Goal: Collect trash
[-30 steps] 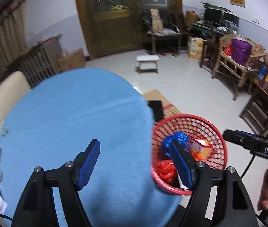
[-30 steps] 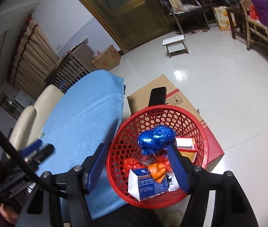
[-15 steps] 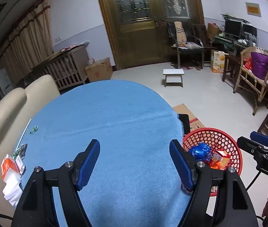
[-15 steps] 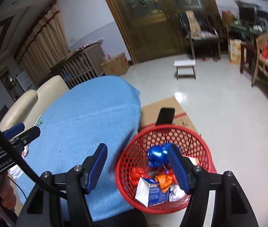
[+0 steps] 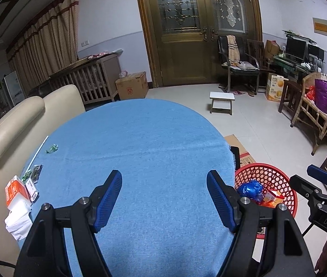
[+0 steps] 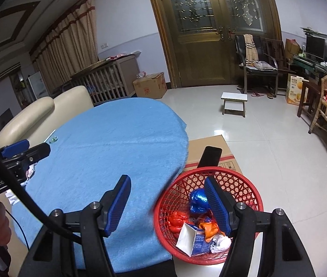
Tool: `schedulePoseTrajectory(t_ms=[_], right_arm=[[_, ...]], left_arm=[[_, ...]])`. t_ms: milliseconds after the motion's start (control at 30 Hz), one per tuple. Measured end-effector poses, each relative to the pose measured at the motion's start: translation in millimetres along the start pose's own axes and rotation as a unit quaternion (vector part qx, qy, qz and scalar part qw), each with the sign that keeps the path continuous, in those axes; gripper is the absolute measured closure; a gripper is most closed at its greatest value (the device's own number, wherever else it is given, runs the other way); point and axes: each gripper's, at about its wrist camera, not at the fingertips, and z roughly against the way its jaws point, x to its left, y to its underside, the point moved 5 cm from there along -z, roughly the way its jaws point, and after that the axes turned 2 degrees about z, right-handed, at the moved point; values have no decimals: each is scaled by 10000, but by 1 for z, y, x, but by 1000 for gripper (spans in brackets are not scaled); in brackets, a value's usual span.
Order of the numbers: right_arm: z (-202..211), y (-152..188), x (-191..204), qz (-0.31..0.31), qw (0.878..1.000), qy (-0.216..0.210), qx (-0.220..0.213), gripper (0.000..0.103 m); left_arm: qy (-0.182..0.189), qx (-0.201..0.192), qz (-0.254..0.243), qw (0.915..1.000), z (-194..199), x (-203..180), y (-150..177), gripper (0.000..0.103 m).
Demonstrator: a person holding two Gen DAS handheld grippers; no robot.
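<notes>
A: Both tools empty. Left gripper (image 5: 164,197) and right gripper (image 6: 167,202) stand released, nothing between the jaws.

B: Step?

A: Between pickups, I judge. Red basket (image 6: 253,184) below the right tool's right finger, already holding trash.

B: Next?

A: Green wrapper (image 5: 52,148) far left of the left tool; long axis slants up-right. Reach there.

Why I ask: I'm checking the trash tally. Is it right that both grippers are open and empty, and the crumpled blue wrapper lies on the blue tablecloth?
Not quite. The blue wrapper lies in the red basket, not on the tablecloth, as the right wrist view shows. The left gripper and right gripper are open and empty.
</notes>
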Motion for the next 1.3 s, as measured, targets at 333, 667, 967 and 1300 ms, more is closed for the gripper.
schedulePoseTrajectory(t_ms=[333, 667, 967, 1300], right_arm=[[4, 1, 23, 276, 9996, -5, -18, 33], [2, 3, 34, 362, 9993, 24, 60, 33], [-5, 7, 42, 398, 9990, -33, 184, 33], [-17, 3, 70, 609, 9974, -305, 219, 33]], left_arm=[[85, -72, 22, 9999, 6, 5, 4, 27], [105, -34, 2, 9999, 4, 8, 10, 27], [80, 11, 71, 9999, 2, 15, 13, 27], [-215, 68, 301, 9993, 1, 42, 18, 27]])
